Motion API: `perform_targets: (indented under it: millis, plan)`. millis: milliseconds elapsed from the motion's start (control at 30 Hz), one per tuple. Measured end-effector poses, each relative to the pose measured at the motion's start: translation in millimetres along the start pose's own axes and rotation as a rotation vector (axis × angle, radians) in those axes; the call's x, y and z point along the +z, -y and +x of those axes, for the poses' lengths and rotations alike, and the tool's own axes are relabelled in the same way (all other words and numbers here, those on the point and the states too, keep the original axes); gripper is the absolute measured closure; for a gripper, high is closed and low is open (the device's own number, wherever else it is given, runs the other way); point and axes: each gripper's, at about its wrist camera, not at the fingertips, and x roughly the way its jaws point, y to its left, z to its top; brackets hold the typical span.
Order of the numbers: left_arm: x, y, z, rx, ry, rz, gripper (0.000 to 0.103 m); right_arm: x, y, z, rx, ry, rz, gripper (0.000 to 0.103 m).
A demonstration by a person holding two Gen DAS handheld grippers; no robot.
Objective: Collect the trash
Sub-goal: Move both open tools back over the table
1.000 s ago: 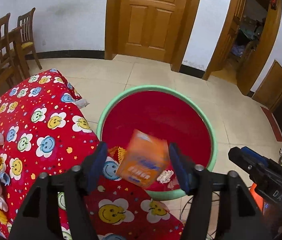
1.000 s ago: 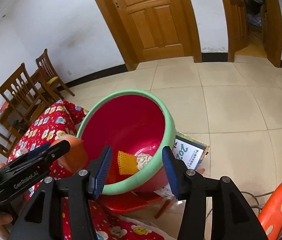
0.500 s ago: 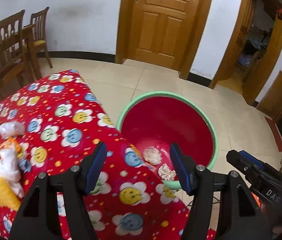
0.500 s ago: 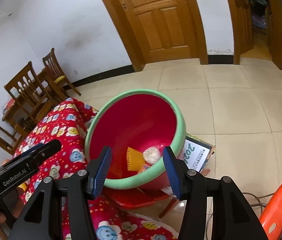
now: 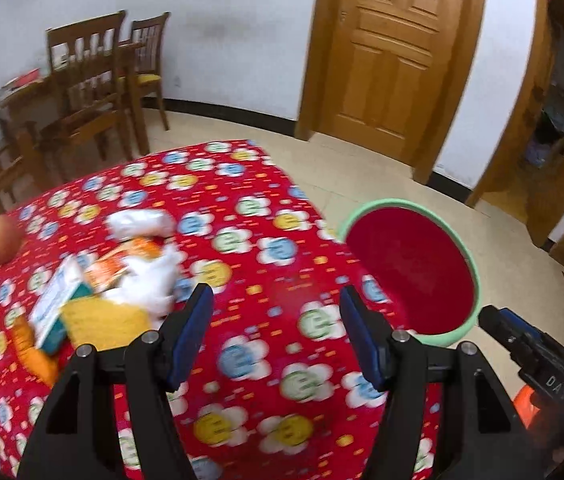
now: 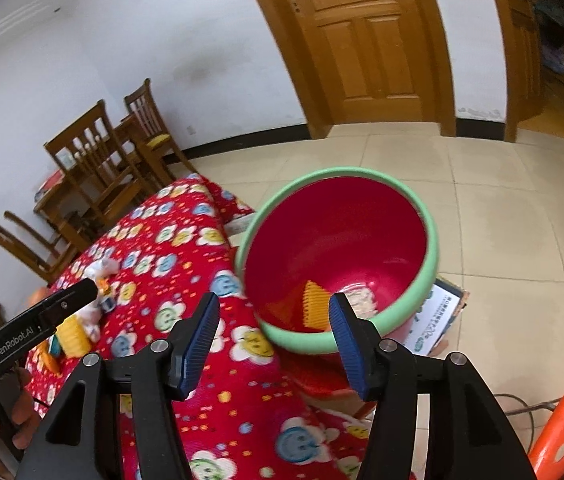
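At the left of the left wrist view, a heap of litter [image 5: 102, 280] lies on the red tablecloth [image 5: 266, 264]. The left gripper [image 5: 276, 336], which let an orange packet drop a second ago, has swung back toward it, jaws apart and empty. Lower right, the red bin [image 6: 342, 248] now holds that packet; the right gripper [image 6: 272, 340] hangs above it, jaws widening, nothing between.

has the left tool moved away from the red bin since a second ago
Yes. The left tool has swung left: the red bin, earlier between its fingers, now sits right, and the trash pile nears.
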Motion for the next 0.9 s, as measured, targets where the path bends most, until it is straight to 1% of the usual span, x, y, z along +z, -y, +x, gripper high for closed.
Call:
perform_targets:
  millis: [267,567,700,900]
  plan:
    - [-14,-51,-23,0.082,0.007,-0.083,0.038,-8,-34,3,0.034,-0.021,-0.067,0.043]
    - [-28,-101,-42,0.147,0.012,-0.148,0.038,-19,-77,11,0.076,-0.056,-0.132,0.042]
    - [-33,-120,-45,0.173,0.009,-0.17,0.038,-23,-93,15,0.087,-0.069,-0.146,0.042]
    - [-43,-153,-44,0.205,-0.004,-0.232,0.038,-31,-120,23,0.102,-0.095,-0.185,0.042]
